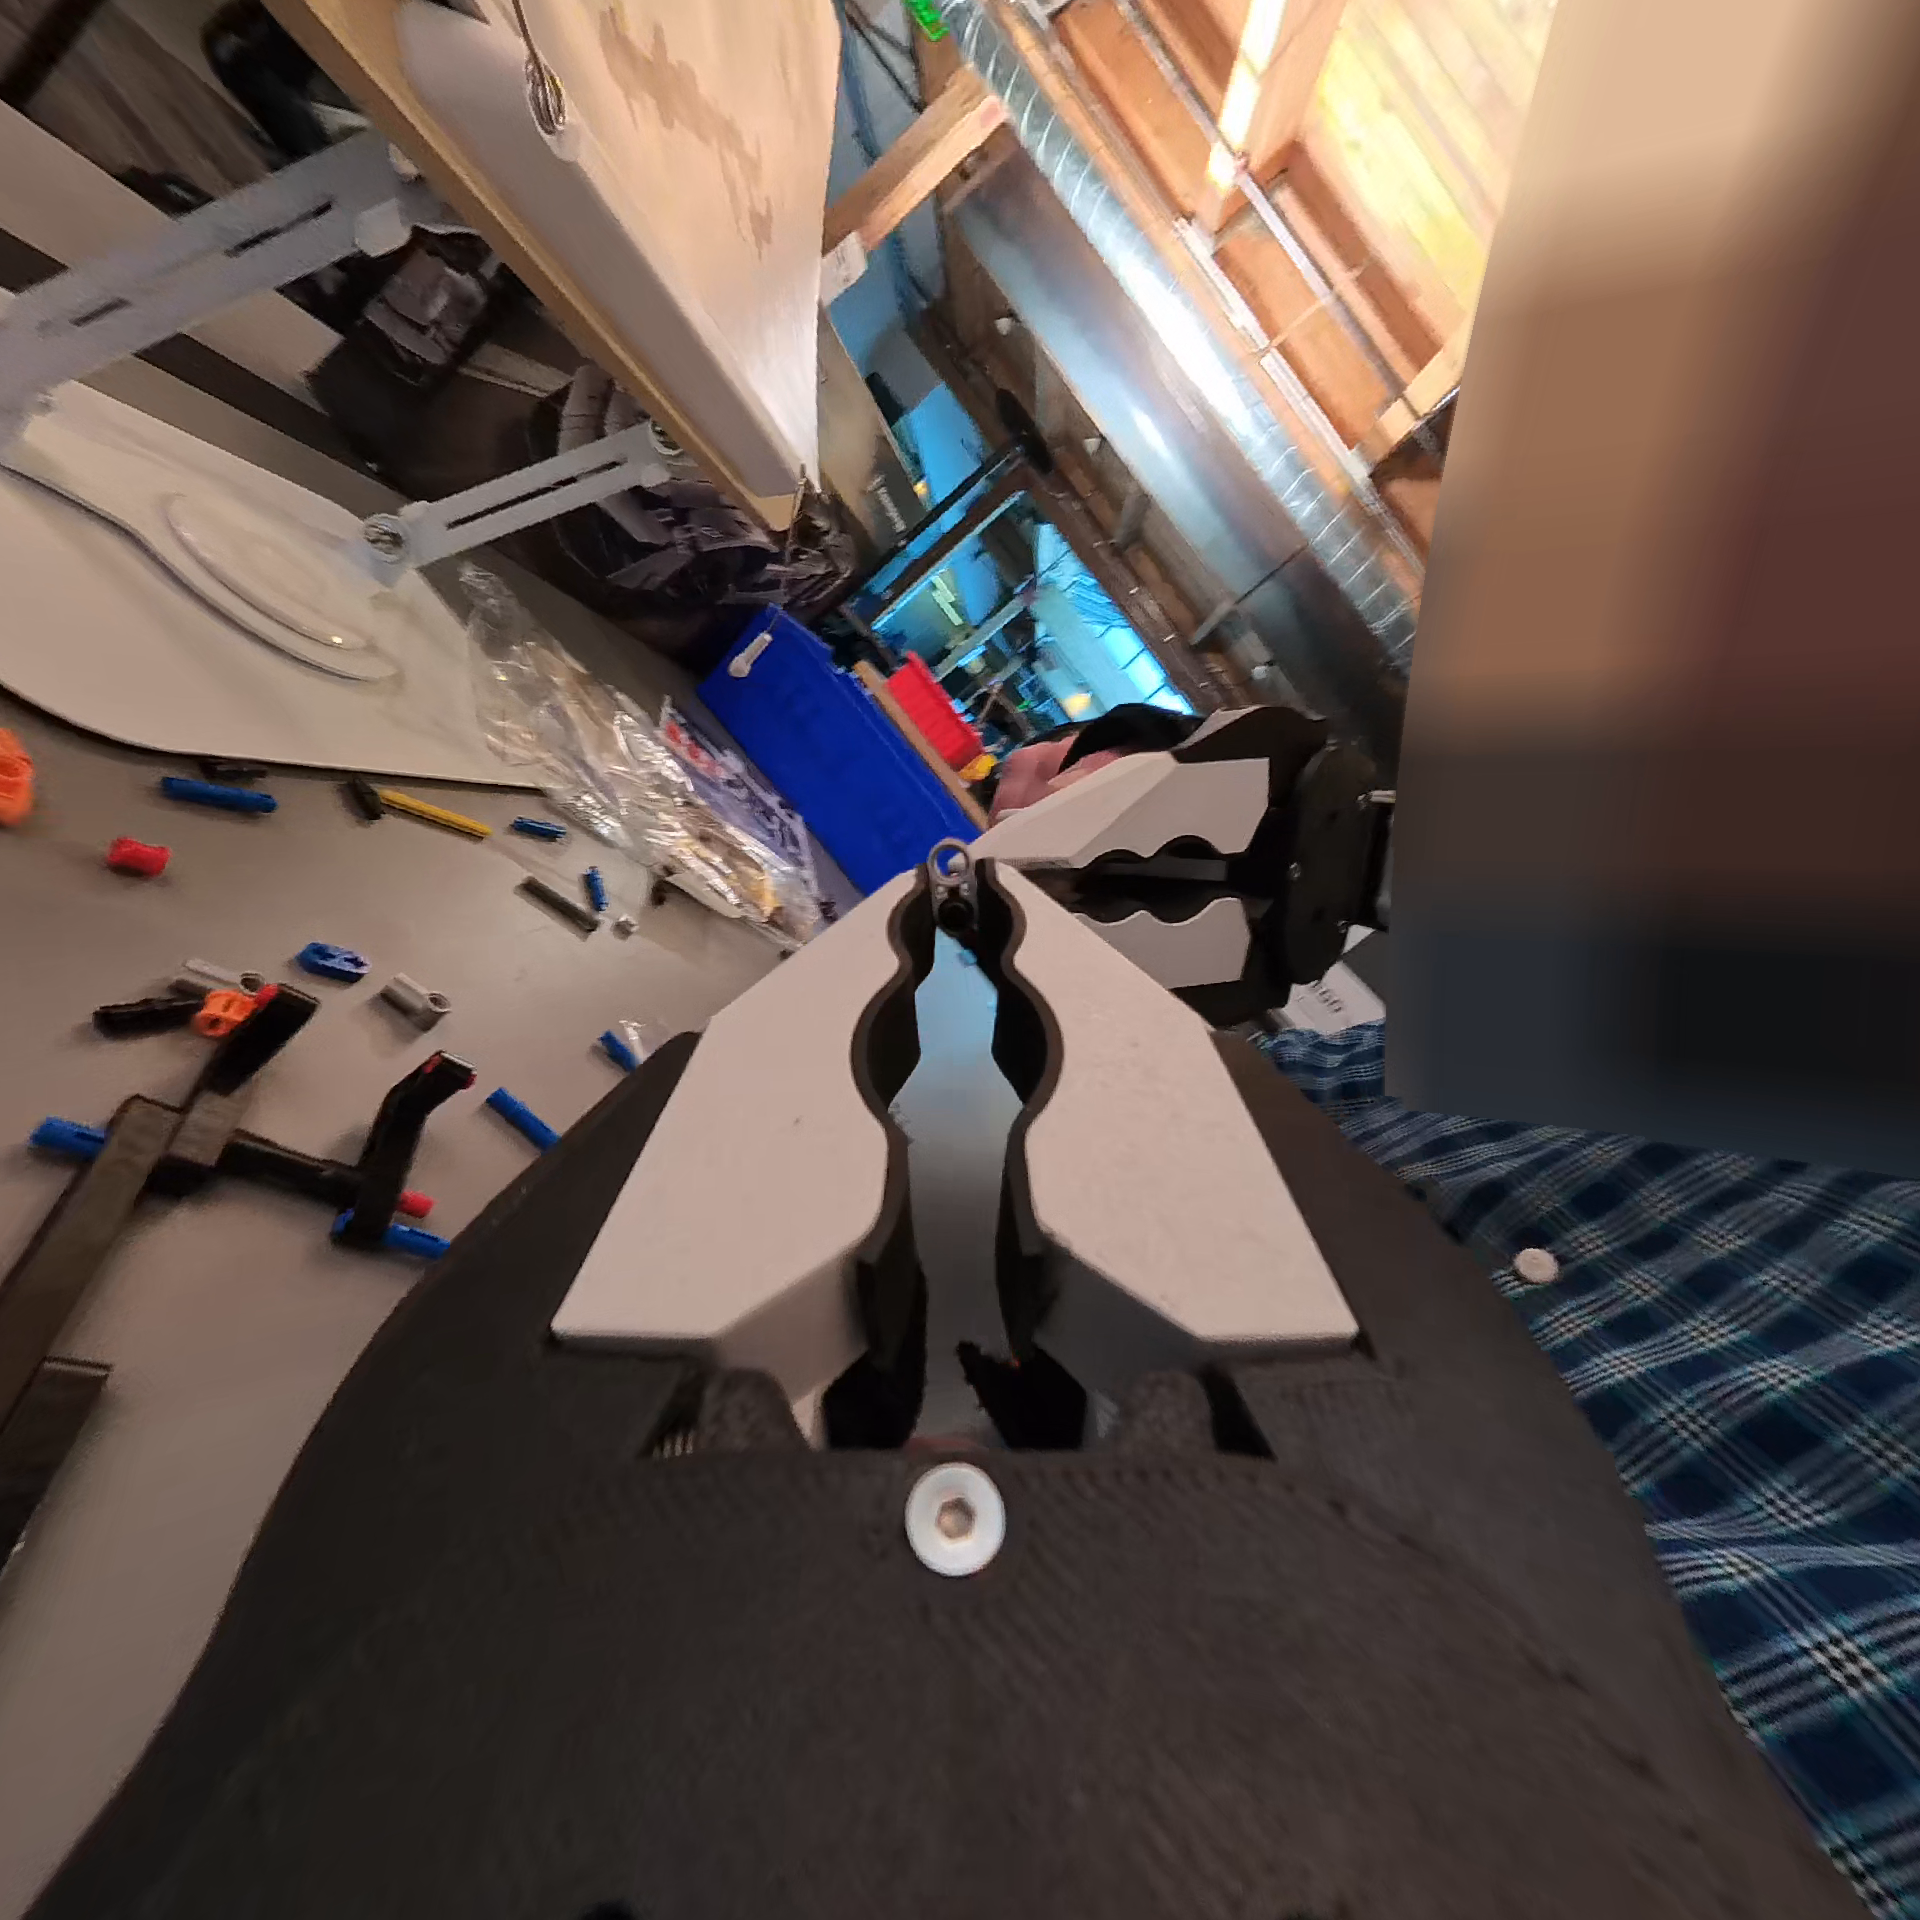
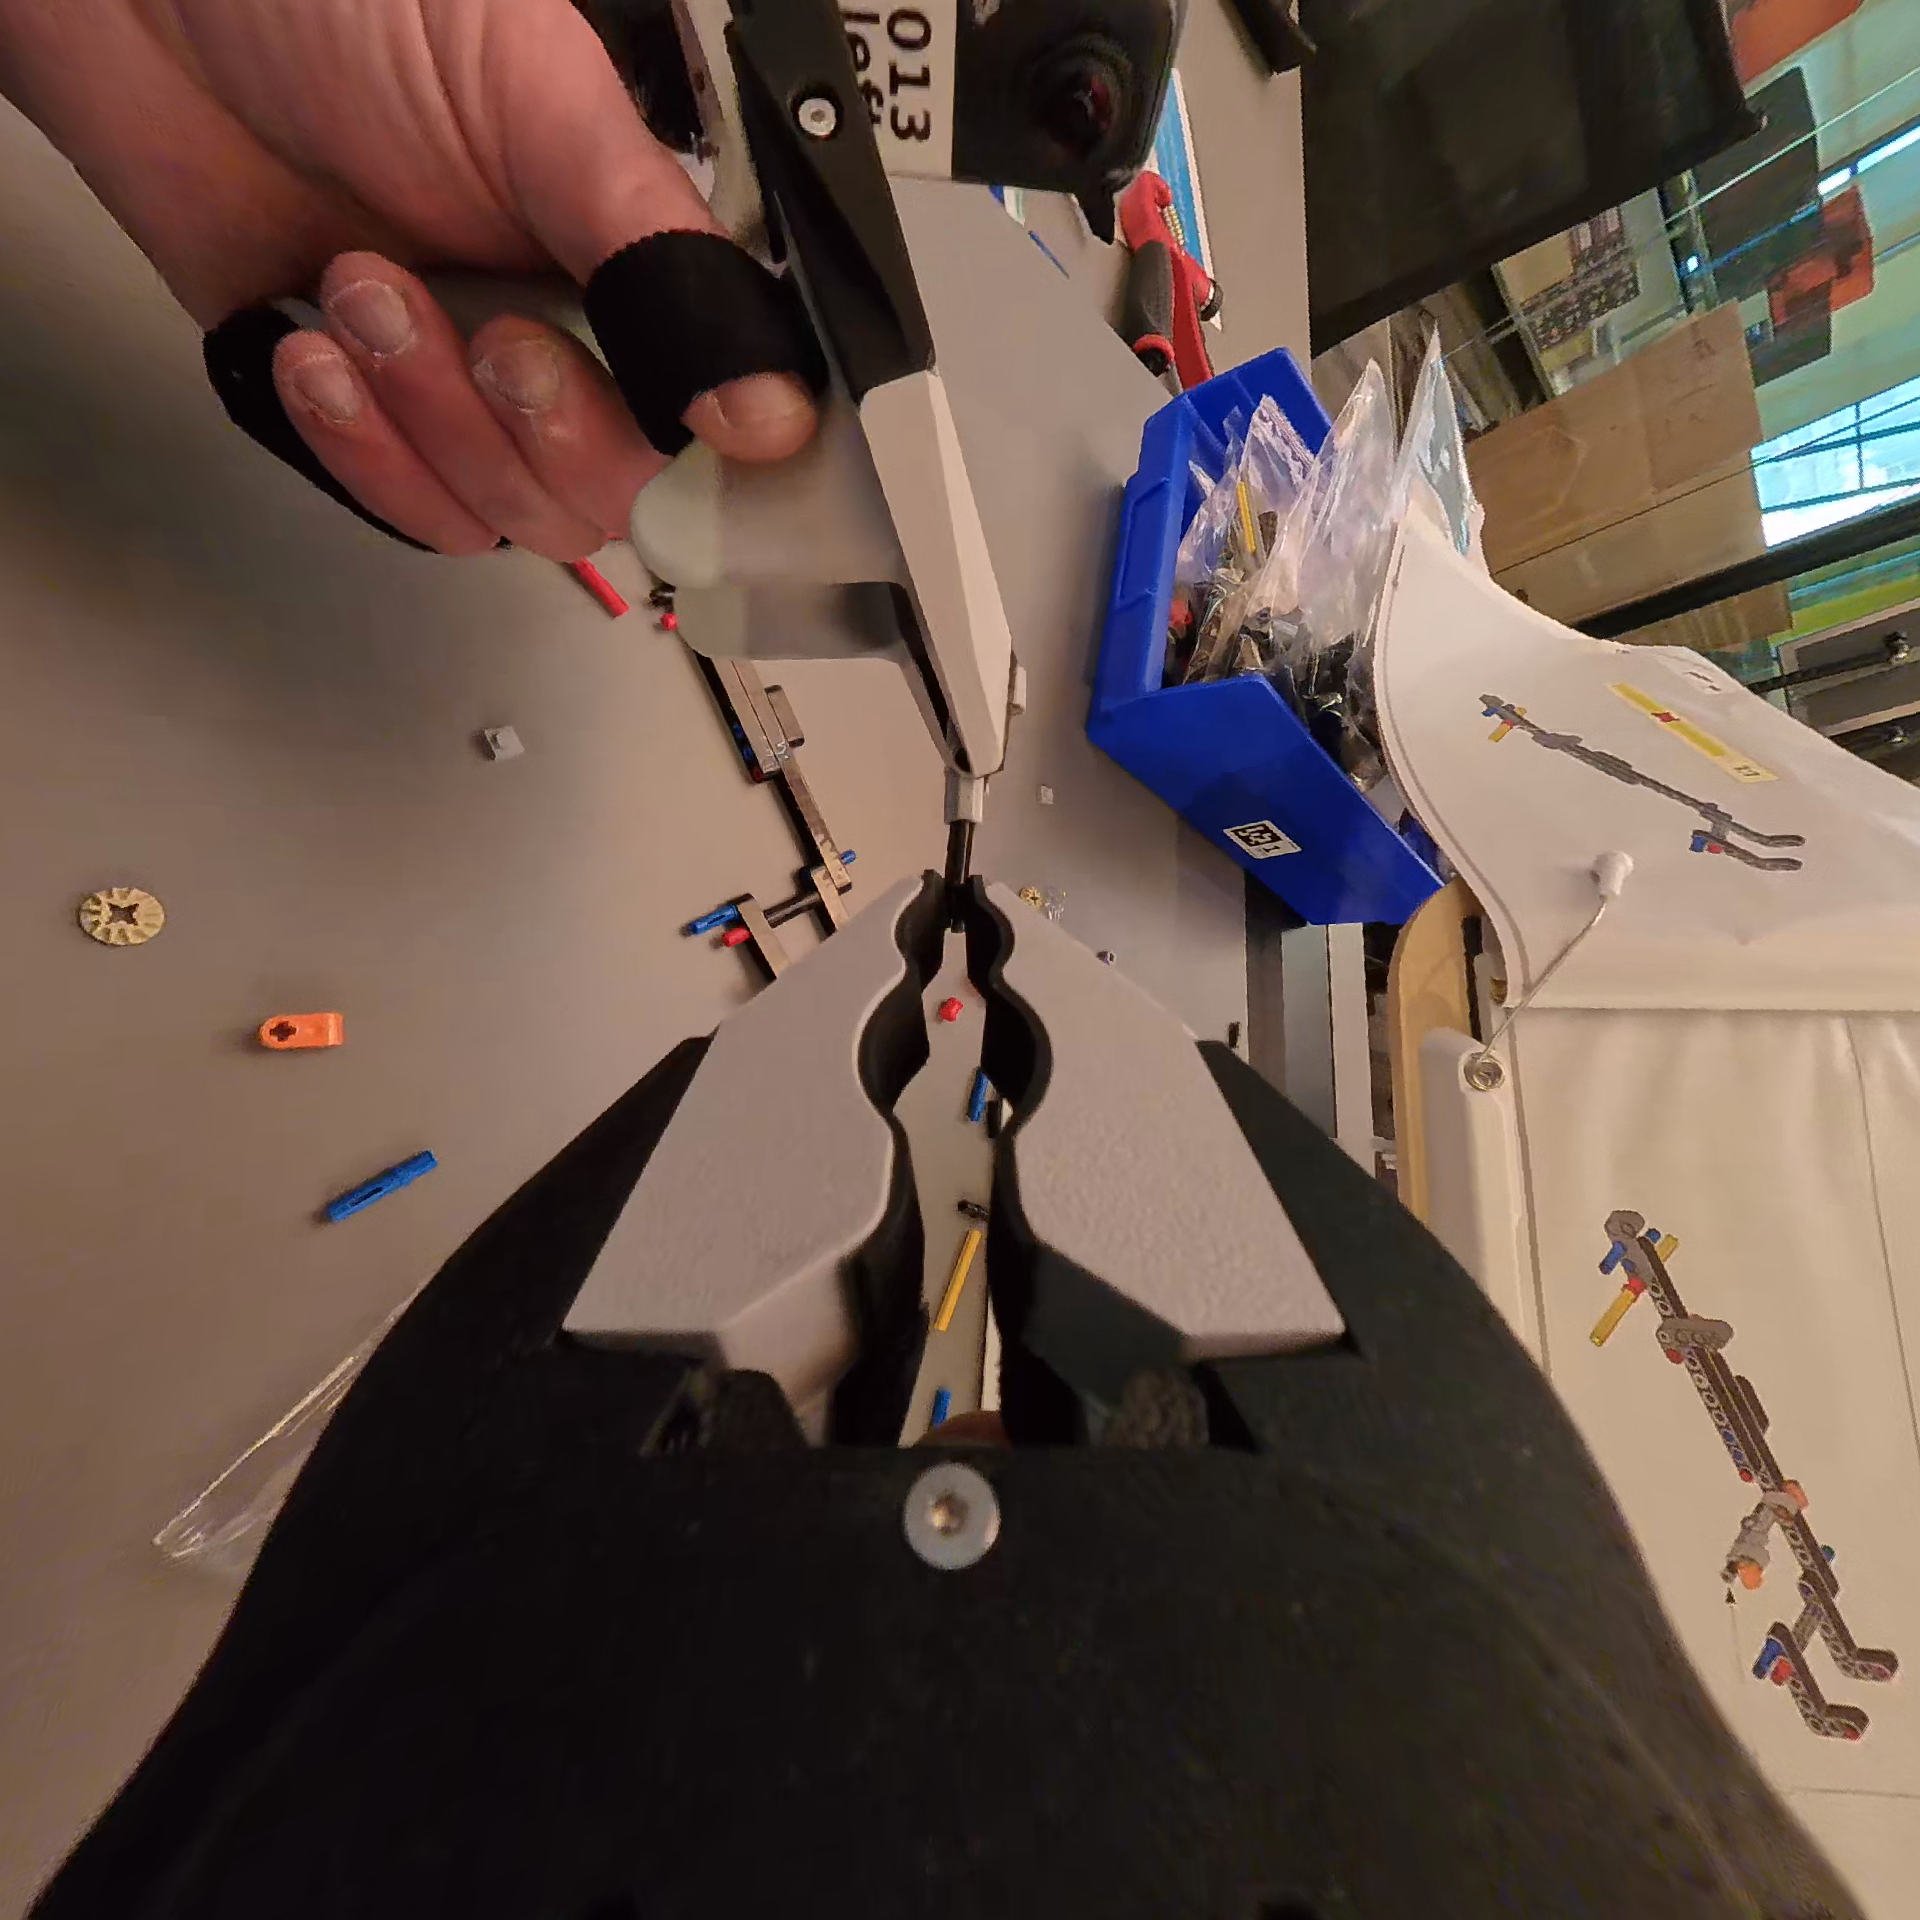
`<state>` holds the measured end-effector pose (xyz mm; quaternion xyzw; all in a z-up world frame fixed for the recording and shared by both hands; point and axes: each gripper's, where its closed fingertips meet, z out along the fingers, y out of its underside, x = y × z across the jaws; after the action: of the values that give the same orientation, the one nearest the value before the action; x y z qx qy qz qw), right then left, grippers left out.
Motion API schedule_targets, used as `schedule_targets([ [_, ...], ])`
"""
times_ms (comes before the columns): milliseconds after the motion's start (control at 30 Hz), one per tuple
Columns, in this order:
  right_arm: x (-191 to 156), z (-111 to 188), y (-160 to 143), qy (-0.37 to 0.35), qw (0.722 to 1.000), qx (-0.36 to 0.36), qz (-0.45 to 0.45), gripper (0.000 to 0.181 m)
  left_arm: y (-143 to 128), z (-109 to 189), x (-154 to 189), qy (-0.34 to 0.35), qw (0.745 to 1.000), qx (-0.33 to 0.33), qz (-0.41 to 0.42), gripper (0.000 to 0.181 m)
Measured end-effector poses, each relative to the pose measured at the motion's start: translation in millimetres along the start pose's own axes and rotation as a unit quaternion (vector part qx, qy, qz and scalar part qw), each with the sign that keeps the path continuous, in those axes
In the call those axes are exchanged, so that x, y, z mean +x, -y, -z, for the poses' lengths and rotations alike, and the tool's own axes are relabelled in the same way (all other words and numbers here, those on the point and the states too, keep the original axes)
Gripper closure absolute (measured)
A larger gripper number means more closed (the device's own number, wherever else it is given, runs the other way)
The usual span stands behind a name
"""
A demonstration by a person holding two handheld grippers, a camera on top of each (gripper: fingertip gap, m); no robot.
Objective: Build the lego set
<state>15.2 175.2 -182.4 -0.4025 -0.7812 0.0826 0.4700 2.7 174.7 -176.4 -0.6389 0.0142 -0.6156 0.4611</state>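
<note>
Left gripper [image 1: 951, 883] clamps grey connector [image 2: 966, 798] at its tips; right gripper [image 2: 956, 904] pinches black pin [image 2: 958, 857] plugged into it.

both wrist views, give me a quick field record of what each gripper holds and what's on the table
left gripper: shut on a small grey connector
right gripper: shut on a black pin
relation: pin and connector meet end to end, held above the table
left hand: wraps the left gripper's handle, black straps on fingers
partial build: long black beam assembly lying on the table
loose parts: blue pin, orange connector, tan gear
blue bin: holds clear bags of parts
instruction pages: propped behind the bin
</note>
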Motion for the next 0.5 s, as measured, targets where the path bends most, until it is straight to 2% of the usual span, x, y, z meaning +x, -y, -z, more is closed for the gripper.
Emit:
schedule_targets([
  [33, -0.3, -0.1, -0.3, 0.001, 1.0, -0.001, -0.001, 0.181, -0.4, -0.2, 0.0, 0.004, 1.0, -0.003, -0.005, 0.176],
  [400, -2.4, -2.5, -1.2, 0.003, 1.0, 0.0, -0.009, 0.18, -2.7, -0.5, -1.5, 0.014, 1.0, -0.008, -0.011, 0.176],
  [500, -0.9, -2.2, -0.4, 0.014, 0.999, 0.015, -0.044, 0.18, -0.8, -0.5, -0.9, 0.011, 1.0, -0.008, -0.007, 0.176],
])
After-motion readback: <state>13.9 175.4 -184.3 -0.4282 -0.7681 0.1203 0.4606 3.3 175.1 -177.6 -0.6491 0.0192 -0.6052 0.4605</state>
